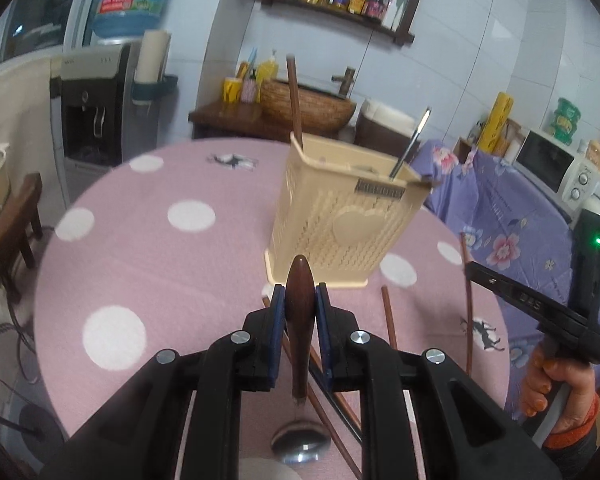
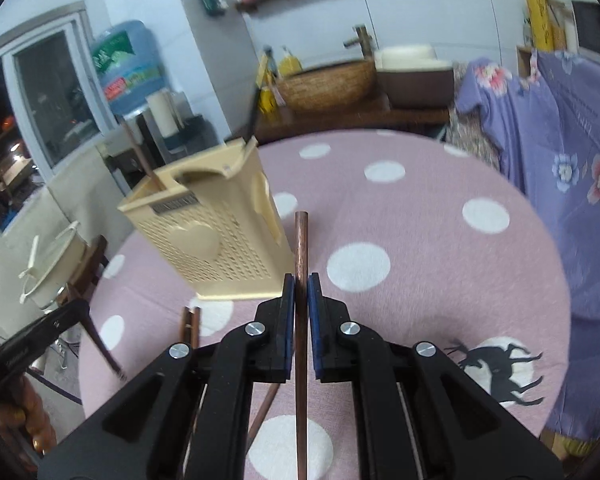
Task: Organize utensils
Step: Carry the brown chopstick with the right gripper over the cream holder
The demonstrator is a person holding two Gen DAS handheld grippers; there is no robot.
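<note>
The utensil holder (image 1: 340,216), a cream slotted box with a heart on its face, stands upright near the middle of the pink dotted tablecloth (image 1: 148,264). One brown chopstick (image 1: 294,96) already leans in its far left corner and a metal handle (image 1: 410,144) slants out at its right side.

The left gripper (image 1: 300,312) is clamped on the dark wooden handle of a spoon (image 1: 300,304); the handle tip points toward the holder and the metal bowl hangs low, beneath the jaws and just above the cloth. The right gripper (image 2: 301,300) is nearly closed, pinching a single brown chopstick (image 2: 301,248) along its length, with the upper end clear of the jaws and just beside the holder's base corner. Loose chopsticks (image 1: 390,320) lie on the cloth between the holder and the person.

Assessment: both pieces appear lifted and ready for delivery. Recommended practice:
- Bring each piece above the rim before lowering; the openings are narrow and partly occupied.
- Tip the chopstick upright so its lower end enters first, beside the one in the corner.
- Feed one hand at a time, as both converge on one small box and could knock it over.
- Turn the spoon bowl-down before release.
</note>
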